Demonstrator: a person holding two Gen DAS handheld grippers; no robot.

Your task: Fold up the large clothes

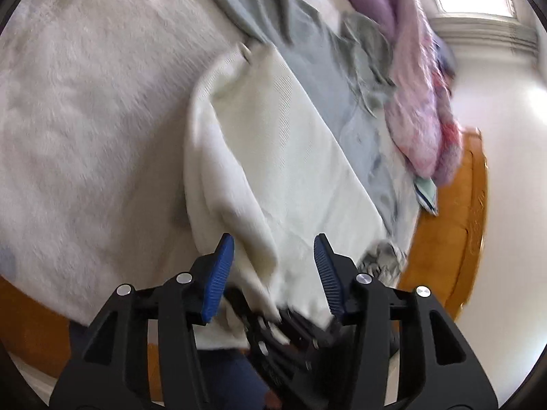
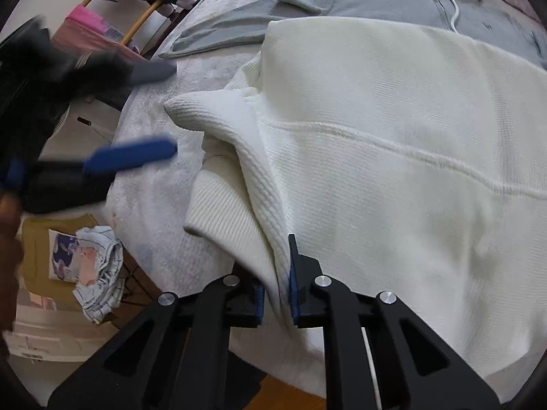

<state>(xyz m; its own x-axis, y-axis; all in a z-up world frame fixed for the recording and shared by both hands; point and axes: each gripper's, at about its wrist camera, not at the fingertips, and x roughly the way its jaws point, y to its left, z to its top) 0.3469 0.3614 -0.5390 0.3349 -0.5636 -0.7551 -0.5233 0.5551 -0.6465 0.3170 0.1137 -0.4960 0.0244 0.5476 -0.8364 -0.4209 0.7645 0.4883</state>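
Observation:
A cream knit sweater [image 2: 393,143] lies spread on a pale fuzzy bed cover [image 2: 150,184]. My right gripper [image 2: 277,283] is shut on a fold of the sweater's near edge, beside a ribbed cuff [image 2: 222,215]. My left gripper [image 1: 273,266] is open, its blue pads wide apart above the sweater [image 1: 273,143], holding nothing. It also shows, blurred, at the left of the right wrist view [image 2: 136,112]. The right gripper's black body [image 1: 290,331] shows under the sweater's edge in the left wrist view.
A grey zip hoodie [image 2: 342,3] lies beyond the sweater, also in the left wrist view [image 1: 321,68]. A pink and purple fluffy garment [image 1: 420,78] lies past it. Orange wooden bed frame [image 1: 444,225]. Crumpled clothes on the floor [image 2: 99,270].

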